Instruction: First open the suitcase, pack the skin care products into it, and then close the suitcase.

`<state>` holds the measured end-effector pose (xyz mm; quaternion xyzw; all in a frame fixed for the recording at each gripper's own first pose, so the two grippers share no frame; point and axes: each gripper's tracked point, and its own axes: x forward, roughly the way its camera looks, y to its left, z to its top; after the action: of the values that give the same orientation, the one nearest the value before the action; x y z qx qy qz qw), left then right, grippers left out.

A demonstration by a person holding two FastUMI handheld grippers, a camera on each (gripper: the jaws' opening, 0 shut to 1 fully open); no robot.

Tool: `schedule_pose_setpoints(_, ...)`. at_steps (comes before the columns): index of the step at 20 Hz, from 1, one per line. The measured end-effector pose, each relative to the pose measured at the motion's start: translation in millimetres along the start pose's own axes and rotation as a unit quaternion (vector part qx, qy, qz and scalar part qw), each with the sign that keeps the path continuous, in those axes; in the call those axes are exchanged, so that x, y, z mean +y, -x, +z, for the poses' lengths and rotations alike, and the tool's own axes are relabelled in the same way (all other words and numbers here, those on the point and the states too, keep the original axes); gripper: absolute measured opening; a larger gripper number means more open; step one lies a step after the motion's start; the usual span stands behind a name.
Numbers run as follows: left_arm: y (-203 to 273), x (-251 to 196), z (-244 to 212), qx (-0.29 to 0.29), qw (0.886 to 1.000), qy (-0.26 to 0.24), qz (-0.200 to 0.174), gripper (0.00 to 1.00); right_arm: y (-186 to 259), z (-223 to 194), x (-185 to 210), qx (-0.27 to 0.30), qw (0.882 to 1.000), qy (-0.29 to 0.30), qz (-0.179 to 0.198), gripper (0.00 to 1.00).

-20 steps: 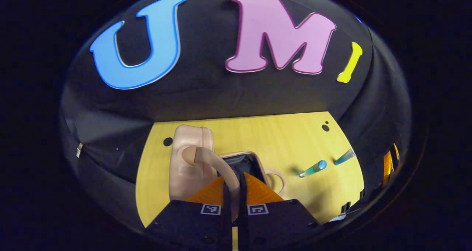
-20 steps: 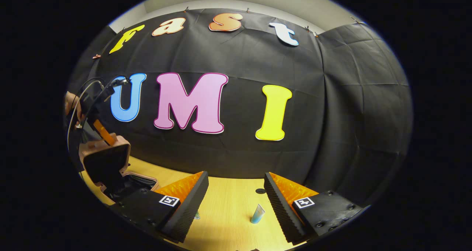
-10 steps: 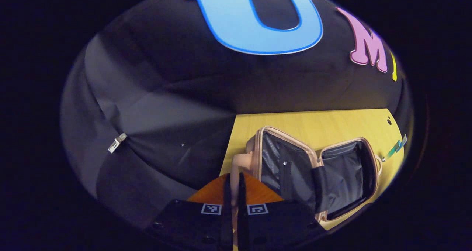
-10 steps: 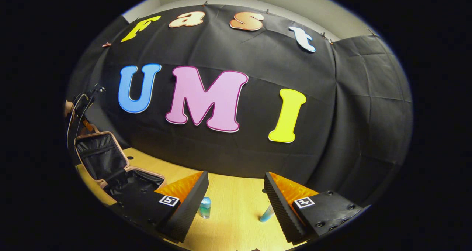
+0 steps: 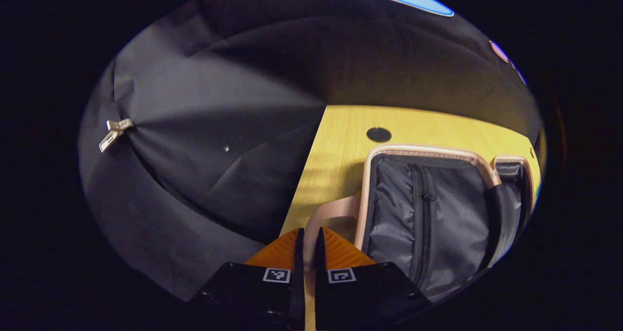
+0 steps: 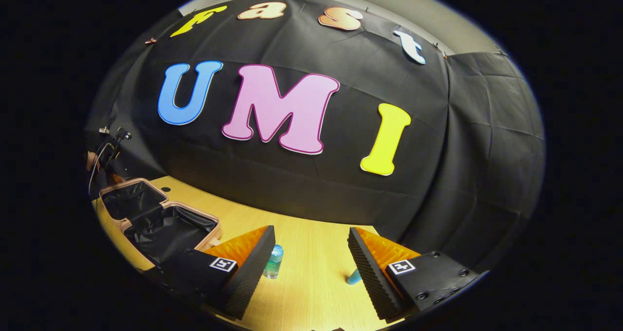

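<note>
Lower centre of the left gripper view, the left hand-held gripper pinches the pink handle of the open pink hard-shell suitcase on the yellow wooden counter. The right hand-held gripper gapes, two blue-green skincare bottles between its fingers.

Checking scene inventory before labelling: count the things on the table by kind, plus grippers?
Suitcase: 1, open, pink suitcase
Skin care products: 2, the blue-green bottle and the blue tube
Grippers: 2, left gripper on the suitcase handle, right gripper open
Total: 5
</note>
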<state>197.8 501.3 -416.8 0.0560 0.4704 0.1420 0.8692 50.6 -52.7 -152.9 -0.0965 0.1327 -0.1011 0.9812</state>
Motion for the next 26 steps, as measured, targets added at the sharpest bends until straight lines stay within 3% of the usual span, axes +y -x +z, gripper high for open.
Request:
schedule_pose_setpoints(2, 4, 14, 2, -0.015, 0.999, -0.015, 0.039, 0.25, 1, 1, -5, -0.004, 1.000, 0.002, -0.005, 0.96)
schedule_pose_setpoints(5, 51, 19, 33, -0.088, 0.993, -0.033, 0.072, 1.00, 3, 8, -23, -0.017, 1.000, -0.002, -0.020, 0.96)
schedule_pose_setpoints(8, 120, -15, 76, -0.200, 0.979, -0.014, 0.048, 0.98, 3, 8, -37, -0.016, 0.999, -0.018, -0.027, 0.96)
schedule_pose_setpoints(10, 189, -53, 110, -0.285, 0.958, 0.000, 0.031, 0.98, 4, 14, -51, -0.022, 0.999, -0.025, -0.031, 0.96)
schedule_pose_setpoints(13, 259, -137, 121, -0.346, 0.938, 0.015, -0.019, 0.97, 8, 18, -68, -0.030, 0.999, -0.022, -0.030, 0.96)
schedule_pose_setpoints(18, 327, -293, 102, -0.385, 0.916, 0.032, -0.108, 0.97, 14, 4, -93, -0.025, 0.999, -0.035, -0.033, 0.96)
schedule_pose_setpoints(21, 335, -384, 71, -0.357, 0.918, 0.027, -0.170, 0.98, 13, -13, -110, -0.012, 0.998, -0.053, -0.040, 0.96)
schedule_pose_setpoints(26, 336, -516, 24, -0.338, 0.908, -0.017, -0.247, 0.98, 3, -54, -132, 0.009, 0.997, -0.062, -0.049, 0.96)
